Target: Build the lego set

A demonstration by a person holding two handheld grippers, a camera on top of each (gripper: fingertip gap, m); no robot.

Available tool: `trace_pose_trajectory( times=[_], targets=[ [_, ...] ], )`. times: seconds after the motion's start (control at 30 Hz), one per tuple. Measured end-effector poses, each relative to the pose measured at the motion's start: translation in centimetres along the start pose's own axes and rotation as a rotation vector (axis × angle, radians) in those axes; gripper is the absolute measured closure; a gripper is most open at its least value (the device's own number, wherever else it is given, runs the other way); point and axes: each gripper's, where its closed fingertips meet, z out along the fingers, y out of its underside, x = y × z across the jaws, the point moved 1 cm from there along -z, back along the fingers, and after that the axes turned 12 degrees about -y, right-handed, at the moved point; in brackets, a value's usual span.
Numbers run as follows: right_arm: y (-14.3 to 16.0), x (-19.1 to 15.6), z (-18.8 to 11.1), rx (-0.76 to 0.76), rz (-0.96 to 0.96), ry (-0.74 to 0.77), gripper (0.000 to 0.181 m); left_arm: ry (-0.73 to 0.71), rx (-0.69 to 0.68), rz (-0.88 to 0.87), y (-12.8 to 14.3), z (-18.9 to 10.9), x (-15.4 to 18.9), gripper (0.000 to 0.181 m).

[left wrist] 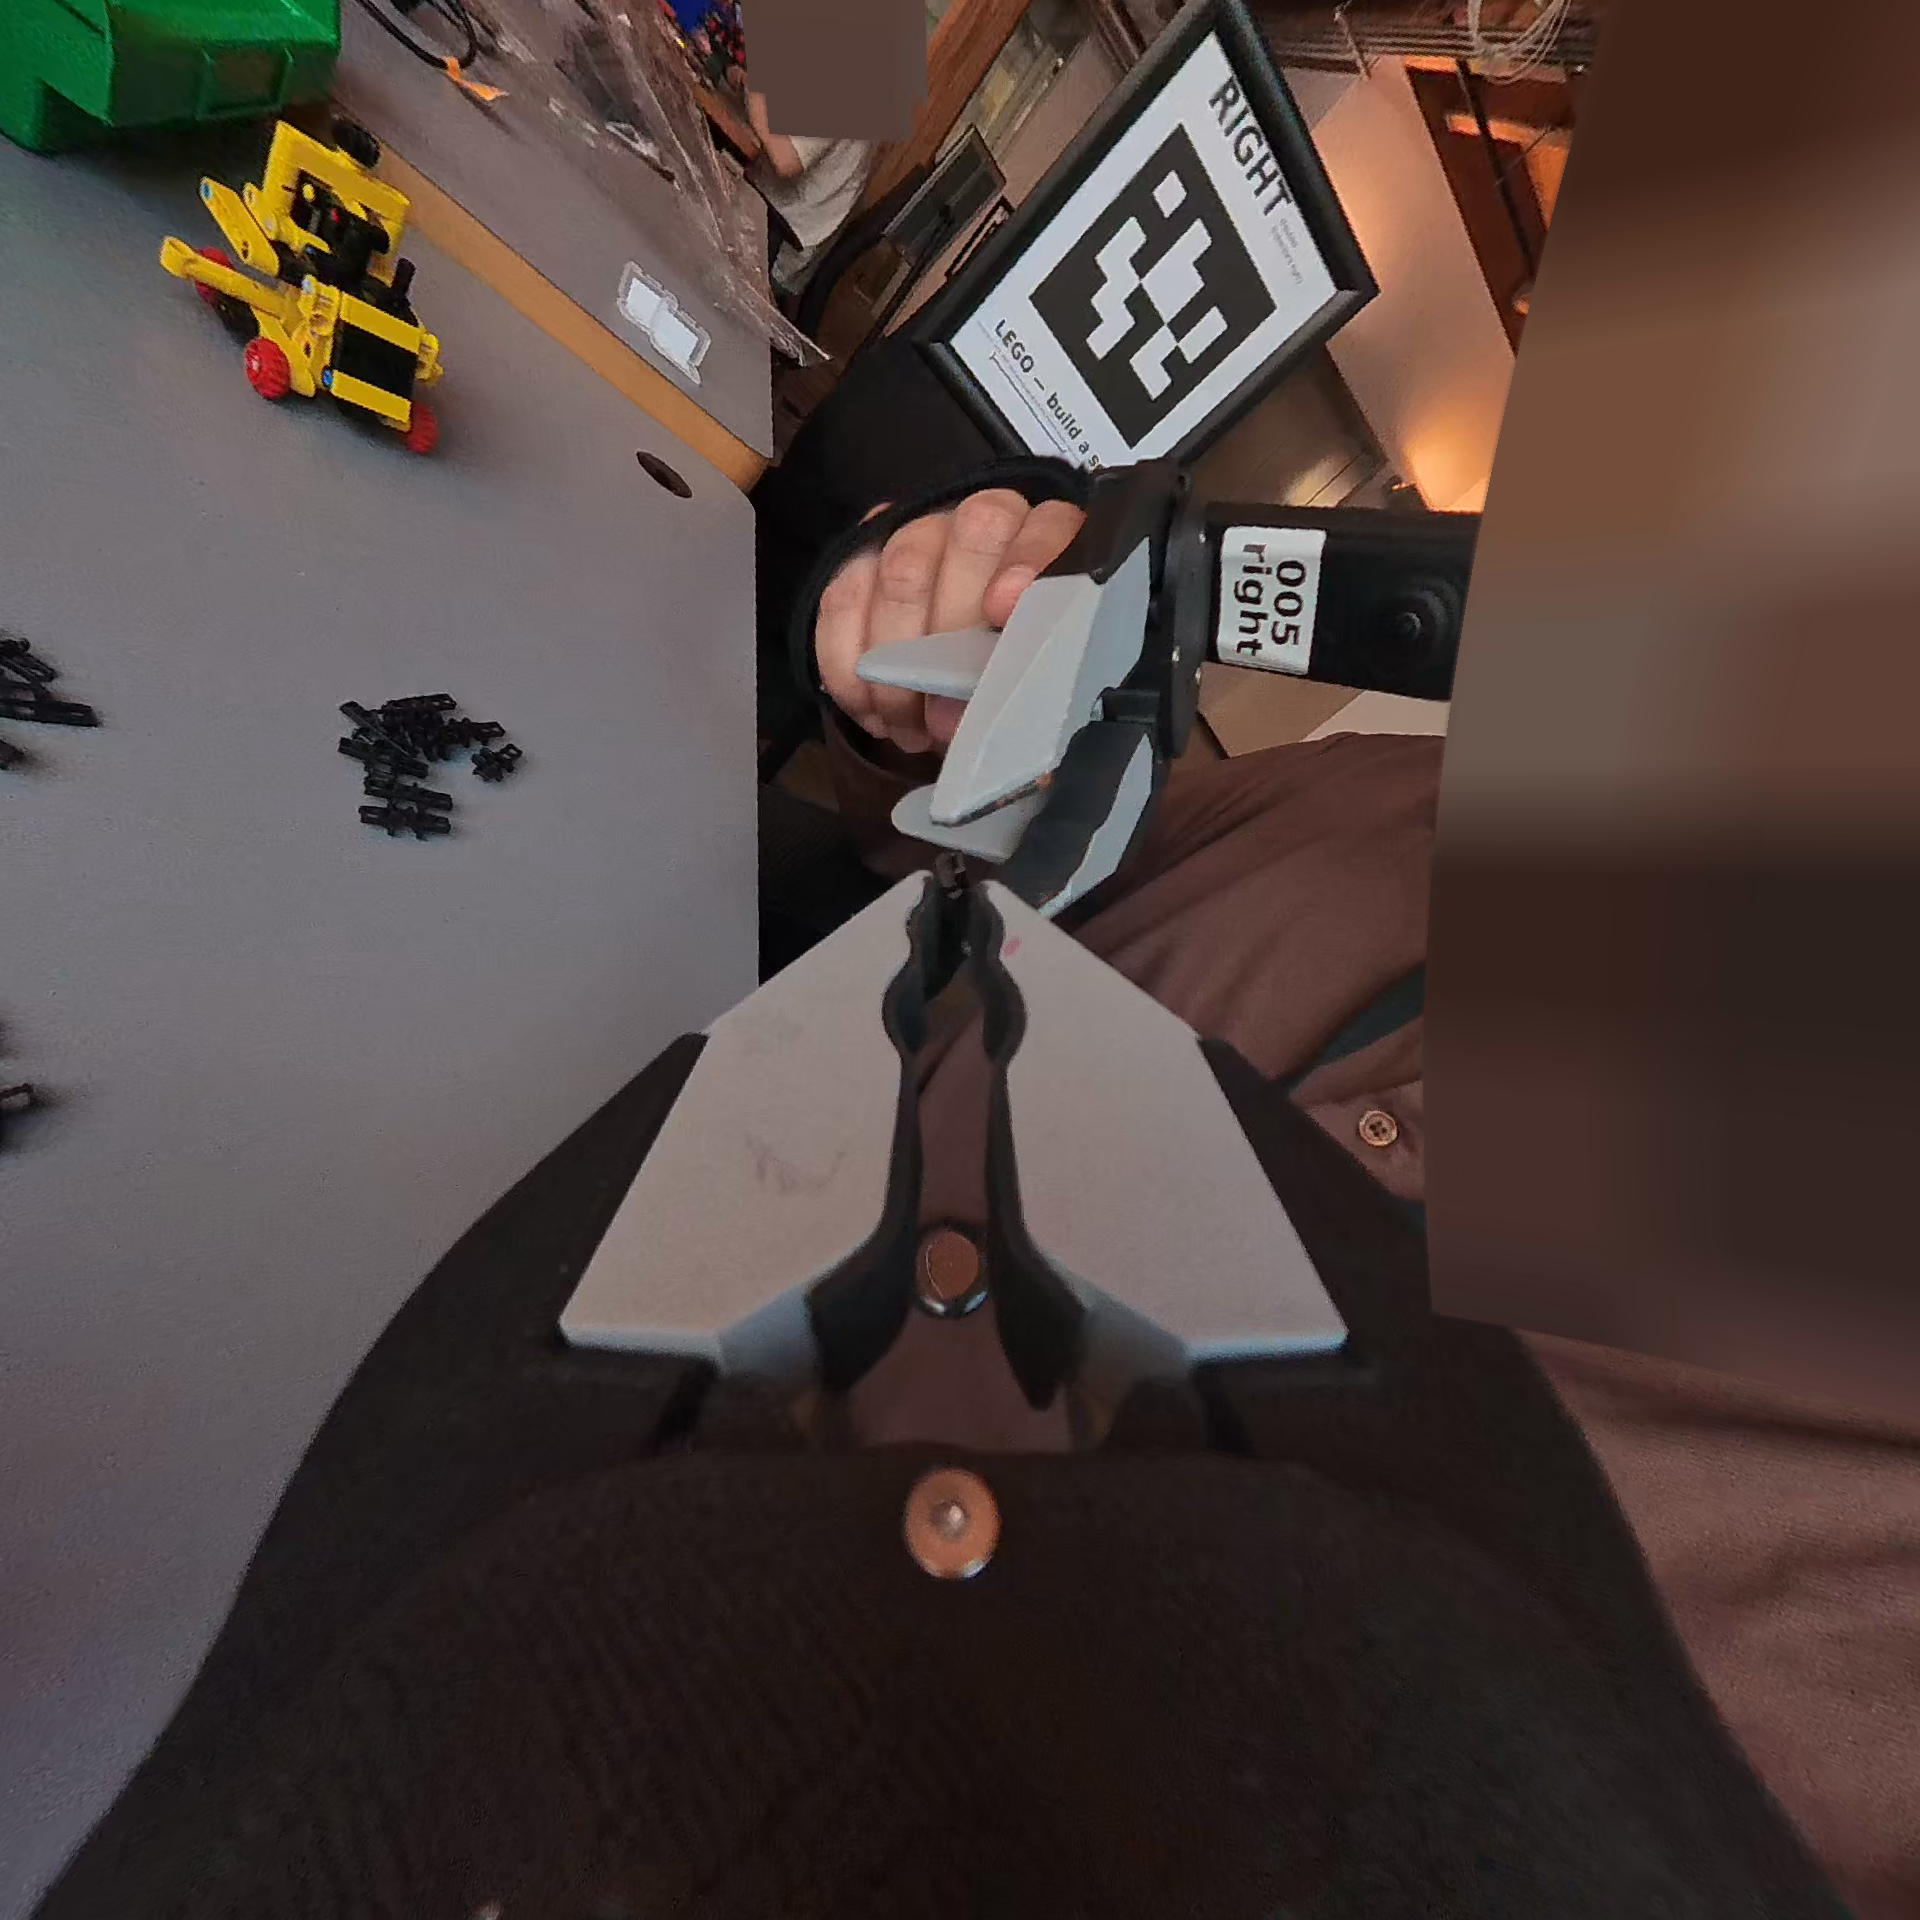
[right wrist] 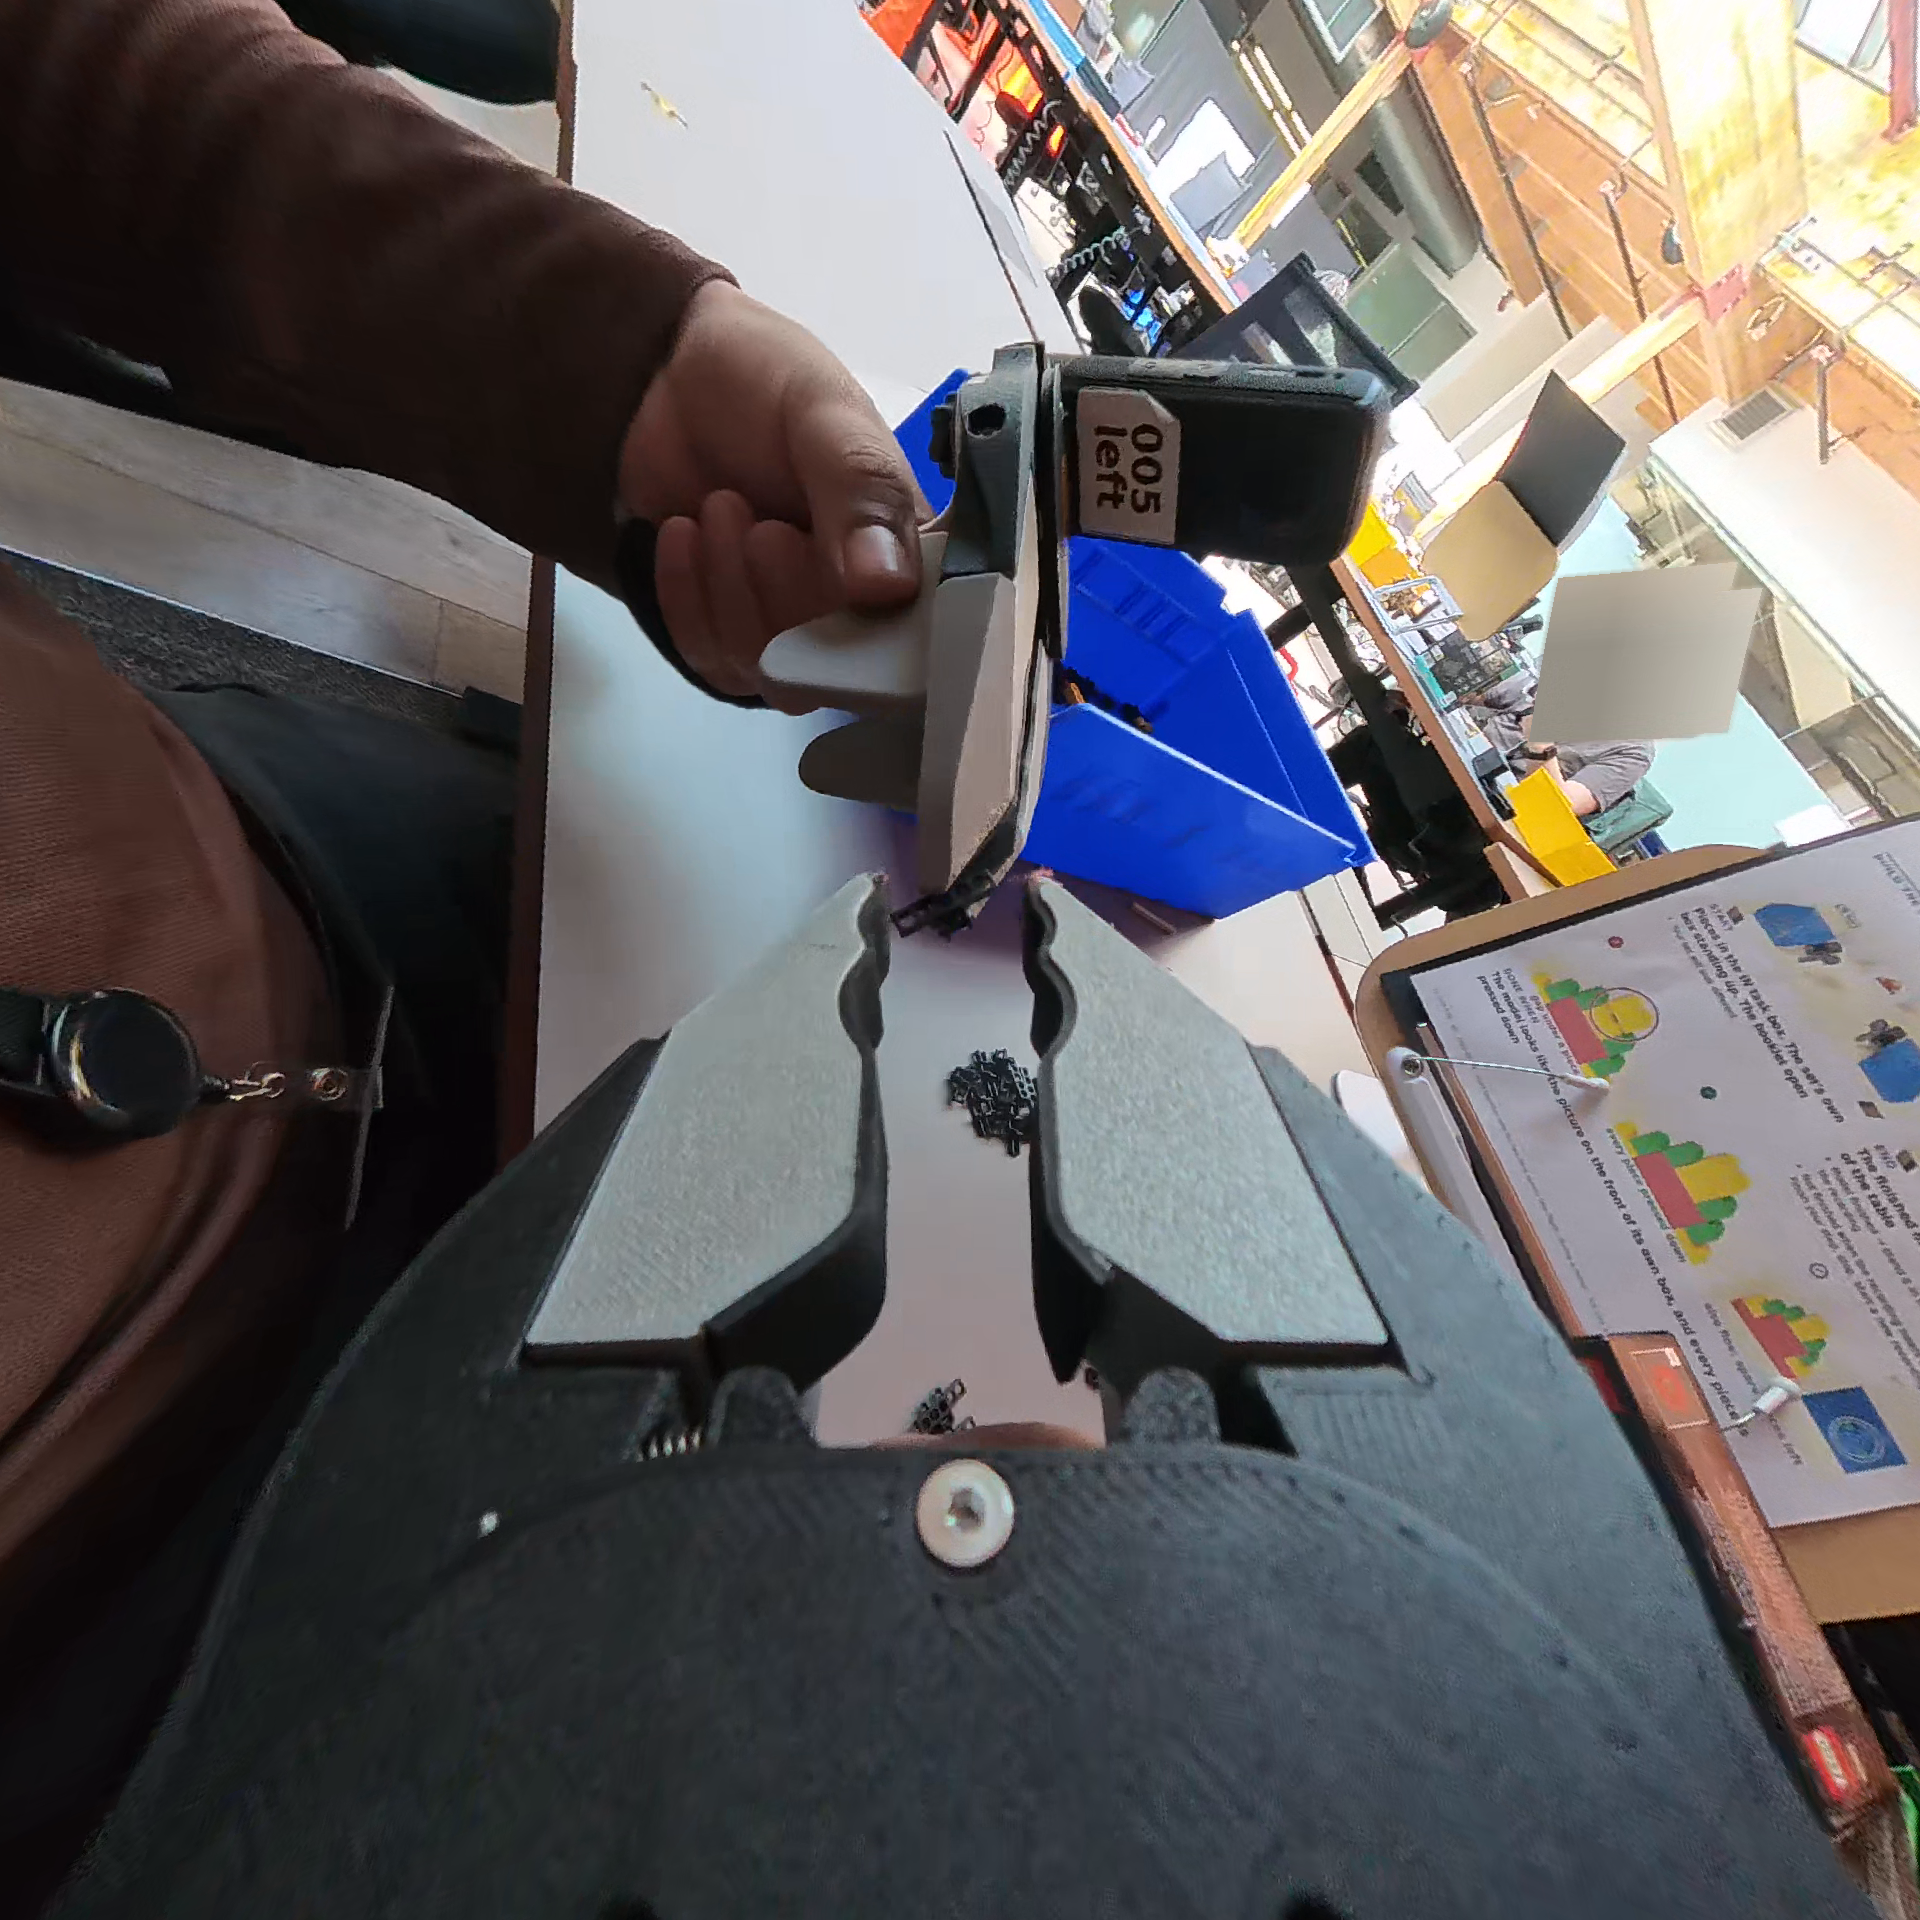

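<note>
My left gripper (left wrist: 951,909) is shut on a small black lego piece (left wrist: 949,878) that sticks out past its tips. It is held in the air off the table's edge, in front of the person's brown shirt. My right gripper (right wrist: 956,899) is open and empty. Its fingertips straddle the black piece (right wrist: 935,916) held by the left gripper (right wrist: 961,883), close to it. In the left wrist view the right gripper (left wrist: 1023,847) sits just beyond my left fingertips. A yellow and black lego vehicle (left wrist: 312,281) stands on the grey table (left wrist: 312,1039).
Piles of small black pins (left wrist: 421,764) lie on the table, also seen under the right gripper (right wrist: 992,1101). A blue bin (right wrist: 1174,748) stands behind the left gripper. A green box (left wrist: 156,57) is at the far corner. A clipboard with an instruction sheet (right wrist: 1662,1143) lies at right. Only a small space, under 4 cm, lies between the two pairs of fingers.
</note>
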Motion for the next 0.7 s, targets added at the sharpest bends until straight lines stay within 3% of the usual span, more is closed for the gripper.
trace_pose_trajectory(
  times=[0.23, 0.7],
  targets=[
    [0.9, 0.1, -0.1, 0.004, 0.022, 0.032, 0.169, 0.026, 0.062, -0.038, -0.6, 0.3, -0.2, 0.179],
    [2.9, 0.4, 0.4, -0.020, 0.061, 0.045, 0.169, -0.026, 0.075, -0.107, -0.4, 0.9, -2.2, 0.179]
  ],
)
